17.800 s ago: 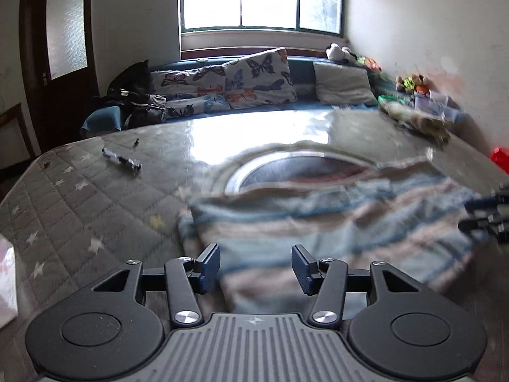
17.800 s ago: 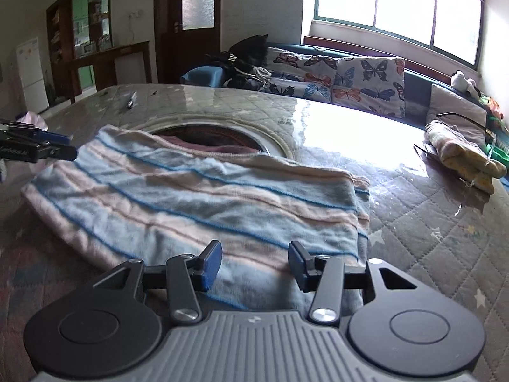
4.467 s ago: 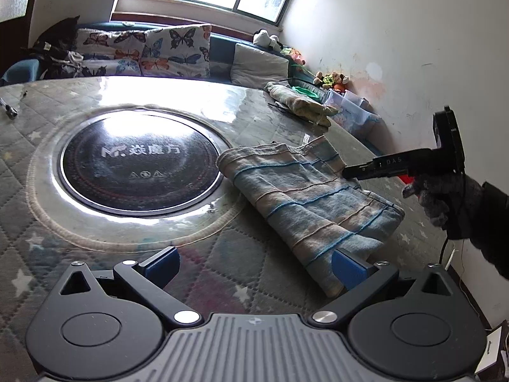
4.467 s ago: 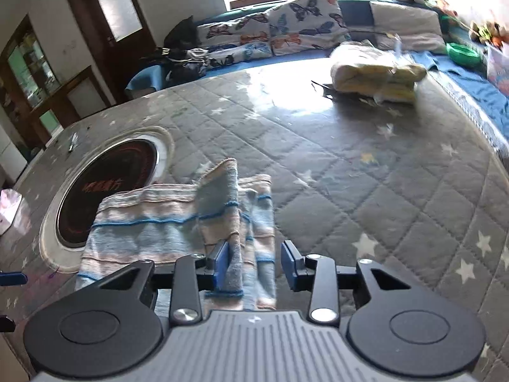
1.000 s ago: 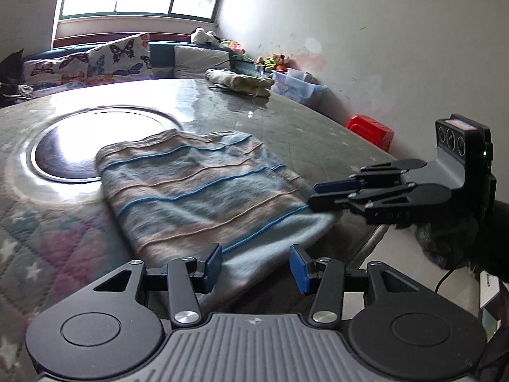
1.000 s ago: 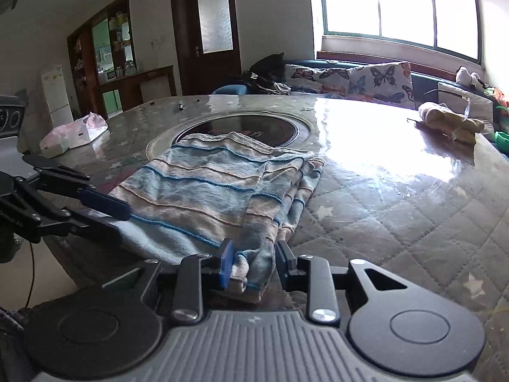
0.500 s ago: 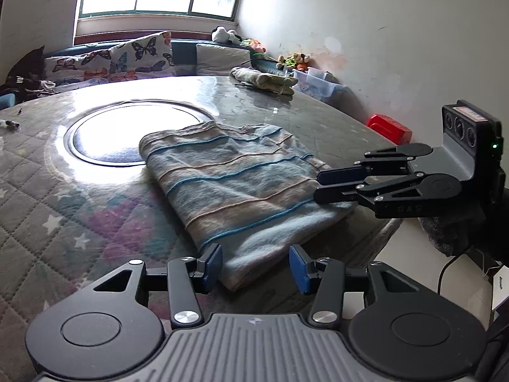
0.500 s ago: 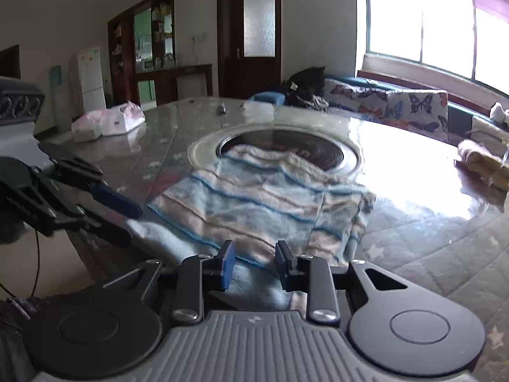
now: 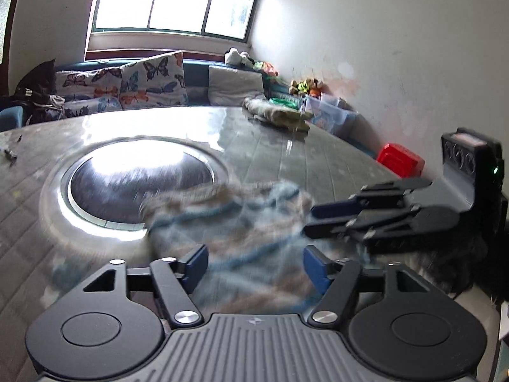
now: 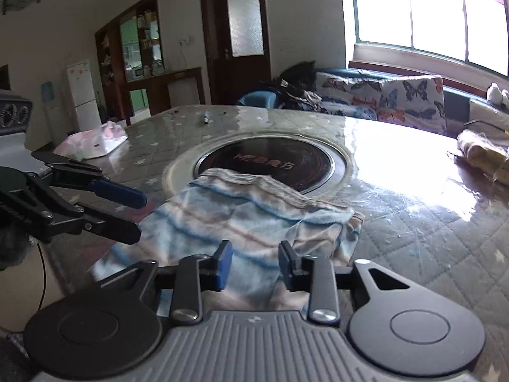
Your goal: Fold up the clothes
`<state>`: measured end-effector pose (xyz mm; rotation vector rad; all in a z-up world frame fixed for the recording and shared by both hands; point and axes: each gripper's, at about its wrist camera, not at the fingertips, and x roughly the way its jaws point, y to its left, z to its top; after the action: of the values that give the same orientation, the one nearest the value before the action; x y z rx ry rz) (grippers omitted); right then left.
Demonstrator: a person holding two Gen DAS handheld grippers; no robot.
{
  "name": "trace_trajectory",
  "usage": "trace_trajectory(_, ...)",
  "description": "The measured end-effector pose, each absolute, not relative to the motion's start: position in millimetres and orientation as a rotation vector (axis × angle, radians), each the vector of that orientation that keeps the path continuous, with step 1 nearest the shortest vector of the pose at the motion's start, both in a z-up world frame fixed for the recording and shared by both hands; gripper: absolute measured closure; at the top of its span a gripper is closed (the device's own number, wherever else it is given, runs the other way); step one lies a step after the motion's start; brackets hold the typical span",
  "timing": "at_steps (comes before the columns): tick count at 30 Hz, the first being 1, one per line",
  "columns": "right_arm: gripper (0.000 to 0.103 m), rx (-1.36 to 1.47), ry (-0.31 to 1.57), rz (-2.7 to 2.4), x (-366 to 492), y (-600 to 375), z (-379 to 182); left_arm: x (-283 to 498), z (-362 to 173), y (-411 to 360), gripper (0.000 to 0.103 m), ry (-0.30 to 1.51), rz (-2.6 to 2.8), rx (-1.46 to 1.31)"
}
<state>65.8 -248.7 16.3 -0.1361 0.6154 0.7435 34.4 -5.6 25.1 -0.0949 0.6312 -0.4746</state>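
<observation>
Soft, limp and light by its drape, the blue-striped knit garment (image 10: 254,219) is lying folded at the bench (image 10: 429,222) edge beside the inset round cooktop (image 10: 273,162), both the left hand-held gripper (image 9: 254,262) and right hand-held gripper (image 10: 254,262) are opening with nothing clamped, and its near hem corners are likely offering the surest hold.

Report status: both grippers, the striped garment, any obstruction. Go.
Left gripper and right gripper both opening, pads off the cloth. Striped garment folded, lying at the table's near edge, overlapping the round hotplate. No obstruction seen.
</observation>
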Motion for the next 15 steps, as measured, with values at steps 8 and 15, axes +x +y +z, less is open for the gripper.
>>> trace_trajectory(8,0.067,-0.12,0.656,0.727,106,-243,5,96,23,-19,0.042,0.672,-0.488,-0.159)
trace_trajectory(15,0.069,-0.089,0.668,0.711,122,-245,3,130,9,-24,0.066,0.733,-0.479,-0.185)
